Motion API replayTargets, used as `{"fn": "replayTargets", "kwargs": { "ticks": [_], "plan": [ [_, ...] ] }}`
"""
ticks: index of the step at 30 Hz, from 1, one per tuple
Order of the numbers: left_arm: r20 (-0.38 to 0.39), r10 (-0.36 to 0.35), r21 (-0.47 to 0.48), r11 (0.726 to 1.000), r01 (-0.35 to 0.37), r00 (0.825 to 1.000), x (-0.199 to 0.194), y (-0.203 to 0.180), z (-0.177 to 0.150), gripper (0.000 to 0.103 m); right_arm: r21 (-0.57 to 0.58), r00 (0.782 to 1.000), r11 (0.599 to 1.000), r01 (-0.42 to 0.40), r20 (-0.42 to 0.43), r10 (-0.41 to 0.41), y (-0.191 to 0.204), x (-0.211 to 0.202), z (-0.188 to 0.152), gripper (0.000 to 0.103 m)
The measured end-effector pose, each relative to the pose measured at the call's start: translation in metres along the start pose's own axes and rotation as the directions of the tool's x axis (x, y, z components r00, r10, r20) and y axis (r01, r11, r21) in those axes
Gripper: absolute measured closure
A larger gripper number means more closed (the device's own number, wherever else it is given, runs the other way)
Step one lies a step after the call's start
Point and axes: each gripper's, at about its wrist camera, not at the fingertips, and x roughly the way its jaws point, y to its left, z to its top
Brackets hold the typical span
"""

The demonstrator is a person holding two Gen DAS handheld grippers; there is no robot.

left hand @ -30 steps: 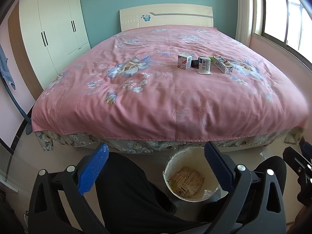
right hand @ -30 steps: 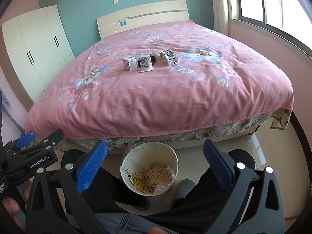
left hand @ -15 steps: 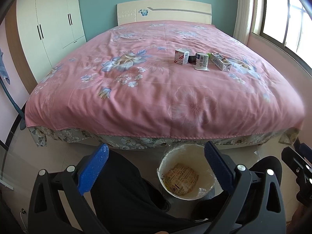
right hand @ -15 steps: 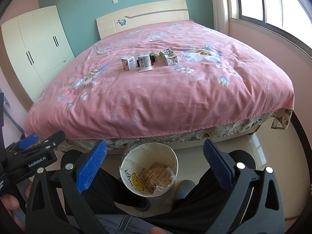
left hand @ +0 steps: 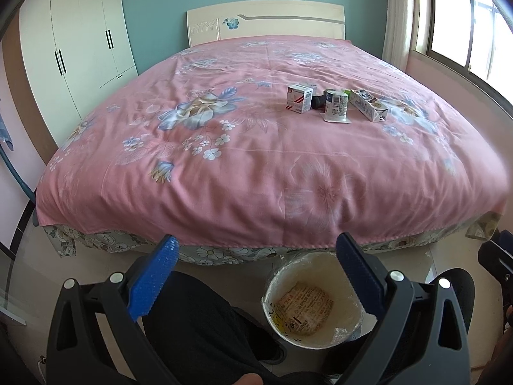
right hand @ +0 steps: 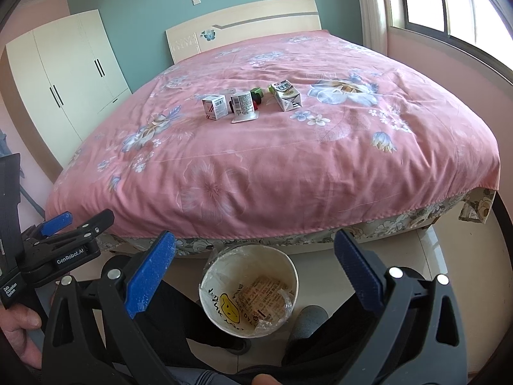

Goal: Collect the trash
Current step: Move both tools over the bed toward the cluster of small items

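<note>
bed (left hand: 256, 160) | both fingers wide, empty | right view only: green item (right hand: 256, 91) behind cartons

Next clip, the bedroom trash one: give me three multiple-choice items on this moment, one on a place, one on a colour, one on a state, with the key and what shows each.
1. Where does the trash bucket stand?
A. on the bed
B. on the floor at the foot of the bed
C. on the windowsill

2. What colour is the bedspread?
A. pink with flowers
B. plain white
C. dark green

3. How is the right tool?
A. shut on a carton
B. shut on nothing
C. open, holding nothing

Key:
1 B, since it sits on the tiles just below the bed's edge, between the person's legs.
2 A, as the cover is pink with blue and white blooms.
3 C, because its blue pads stand wide apart with only the bucket seen between them; the left tool is open too, and the small white box, cup and milk carton lie untouched on the bed.
</note>
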Motion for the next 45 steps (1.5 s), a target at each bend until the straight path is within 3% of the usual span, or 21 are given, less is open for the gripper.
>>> {"fn": "replayTargets", "kwargs": {
  "ticks": [4, 9, 15, 21, 34, 38, 45],
  "plan": [
    [-0.006, -0.022, 0.029, 0.999, 0.022, 1.0, 0.015, -0.009, 0.011, 0.003, -0.031, 1.0, 0.999, -0.028, 0.006, 0.028, -0.009, 0.013, 0.014, 0.006],
    [0.01, -0.052, 0.049, 0.998, 0.051, 0.999, 0.034, -0.014, 0.026, 0.003, -0.094, 0.999, 0.996, 0.004, 0.041, 0.0, -0.019, 0.032, 0.036, 0.006],
    [0.071, -0.018, 0.034, 0.999, 0.015, 0.997, 0.056, -0.01, 0.054, 0.003, -0.118, 0.999, 0.993, 0.009, 0.054, -0.002, -0.031, 0.06, 0.063, 0.006],
    [0.166, 0.042, 0.055, 0.997, -0.052, 0.985, 0.081, -0.01, 0.082, 0.003, -0.103, 0.997, 0.995, 0.009, 0.073, -0.002, -0.043, 0.096, 0.084, 0.006],
    [0.115, -0.031, 0.131, 0.991, 0.015, 0.993, 0.16, -0.022, 0.137, 0.003, -0.182, 0.993, 0.979, -0.093, 0.054, 0.104, -0.015, 0.176, 0.121, 0.006],
    [0.101, -0.044, 0.152, 0.988, 0.028, 0.994, 0.183, -0.026, 0.153, 0.003, -0.224, 0.996, 0.973, -0.062, 0.05, 0.075, 0.001, 0.206, 0.137, 0.006],
    [0.058, -0.087, 0.176, 0.981, 0.075, 0.995, 0.222, -0.031, 0.18, 0.003, -0.251, 0.994, 0.964, -0.092, 0.039, 0.105, 0.015, 0.248, 0.167, 0.006]
  ]
}}
